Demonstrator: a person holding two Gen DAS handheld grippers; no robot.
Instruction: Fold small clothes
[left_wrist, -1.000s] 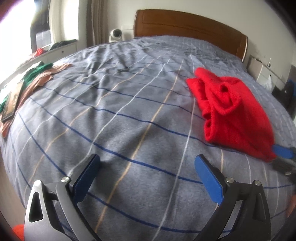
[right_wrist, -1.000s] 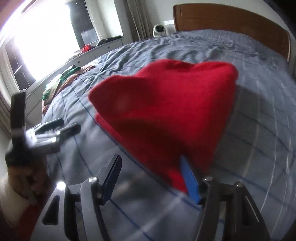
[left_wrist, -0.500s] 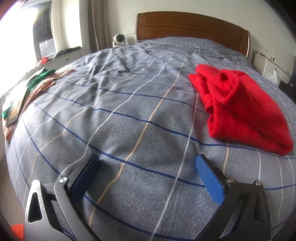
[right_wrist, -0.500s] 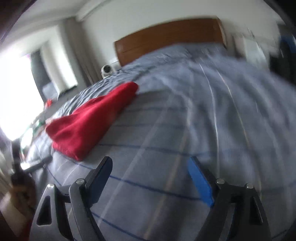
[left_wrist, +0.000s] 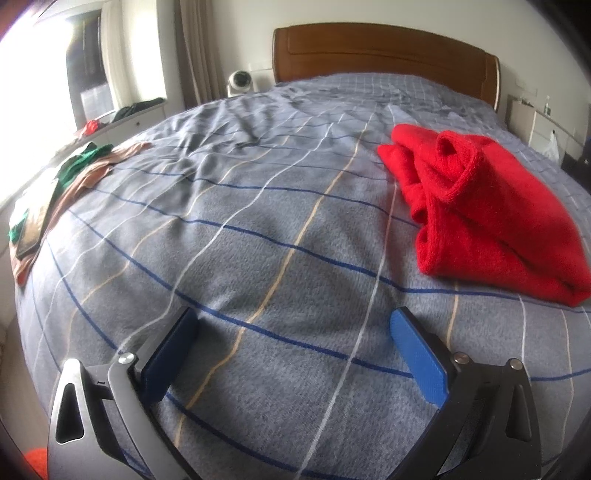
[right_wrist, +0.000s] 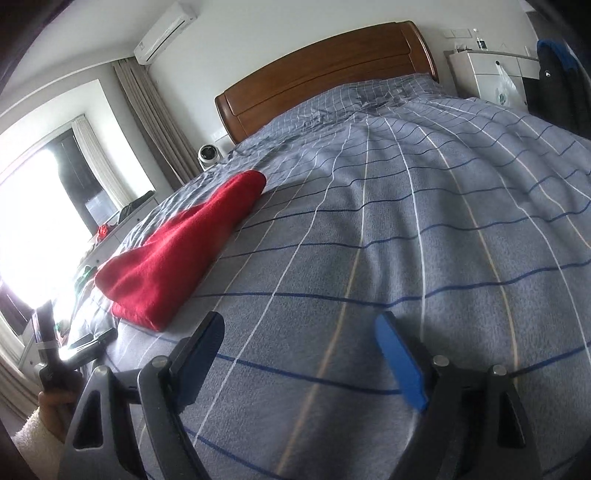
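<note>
The folded red knitted garment (left_wrist: 487, 218) hides the grey checked bedspread (left_wrist: 258, 229) beneath it, and its underside cannot be seen. Left of the garment, the green and tan clothes (left_wrist: 74, 173) run out of frame. Beyond them, the window (right_wrist: 33, 206) is blown out white. Both grippers' handles are cut off below.

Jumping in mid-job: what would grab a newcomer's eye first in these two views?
The red garment, loosely folded, lies on the grey checked bedspread, toward the right in the left wrist view and to the left in the right wrist view. Both the left gripper and right gripper hang open and empty above the cover. More clothes lie at the bed's left edge.
</note>
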